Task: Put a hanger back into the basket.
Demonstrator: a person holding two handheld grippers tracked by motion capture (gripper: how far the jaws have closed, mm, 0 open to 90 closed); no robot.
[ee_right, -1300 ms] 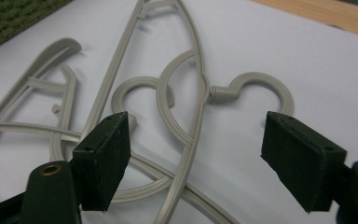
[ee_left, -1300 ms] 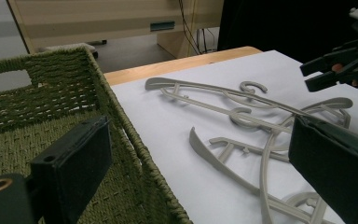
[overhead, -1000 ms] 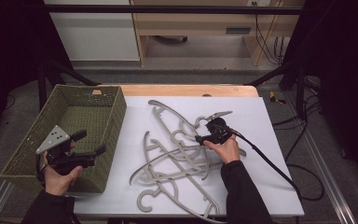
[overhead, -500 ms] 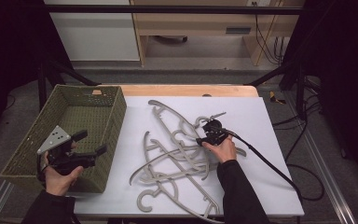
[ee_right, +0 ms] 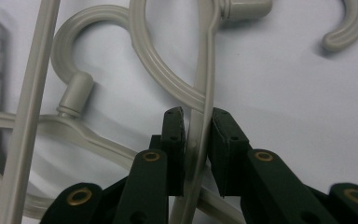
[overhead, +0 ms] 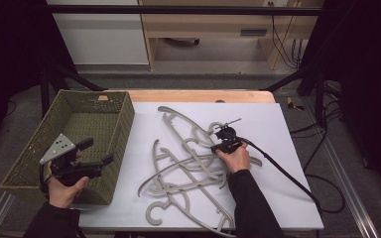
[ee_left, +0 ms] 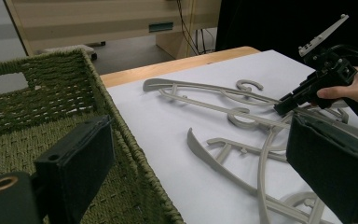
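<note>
Hangers (overhead: 188, 163) lie in a grey tangle on the white sheet of the counter (overhead: 287, 198), just right of the woven basket (overhead: 116, 106), and moving them into that basket looks to be the job. Nearest to me, my right tongs (ee_right: 196, 122) have just been closing, and the right gripper view shows a thin hanger bar (ee_right: 193, 158) between the pads, so I read this as a grip on that one bar. It crosses a curved hook (ee_right: 168, 81) right at the tips, so I judge I should lift slowly and straight up, watching whether the neighbouring hangers come along, and shake the one loose before I carry it.

My left tongs (overhead: 96, 154) hover with the jaws wide apart and nothing between them, over the near right part of the basket. From the left gripper view the right tongs (ee_left: 298, 100) show farther off across the pile.

For room: the basket wall stands higher than the sheet, so the hanger must clear its rim, and I think my left hand (overhead: 64, 186) should pull aside first. The hanger is long; I would tilt it along the basket's length. Farther off, the wooden counter edge (overhead: 198, 95) marks the limit, with open white sheet to the right.
</note>
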